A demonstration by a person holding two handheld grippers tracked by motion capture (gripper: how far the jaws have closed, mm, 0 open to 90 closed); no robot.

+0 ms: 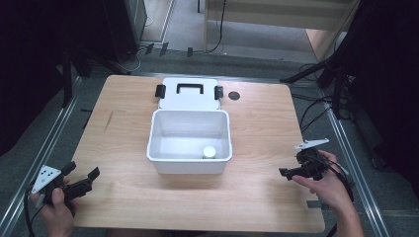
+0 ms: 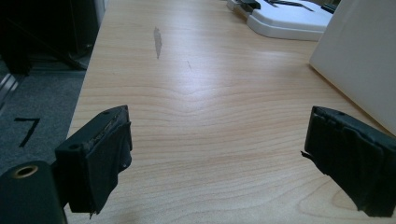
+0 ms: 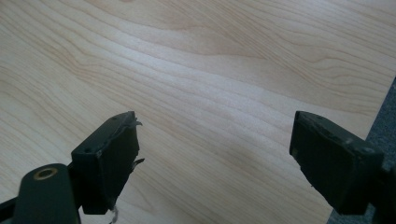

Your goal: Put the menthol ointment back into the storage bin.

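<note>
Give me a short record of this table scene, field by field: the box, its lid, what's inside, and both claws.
box: white bin, open, mid-table
lid: white lid with black handle and latches, lying flat just behind the bin
contents: one small white cylinder at the bin's near right corner
left claw: open, holding nothing, near left table corner
right claw: open, holding nothing, at the table's right side
table: light wood, dark round mark beside the lid
</note>
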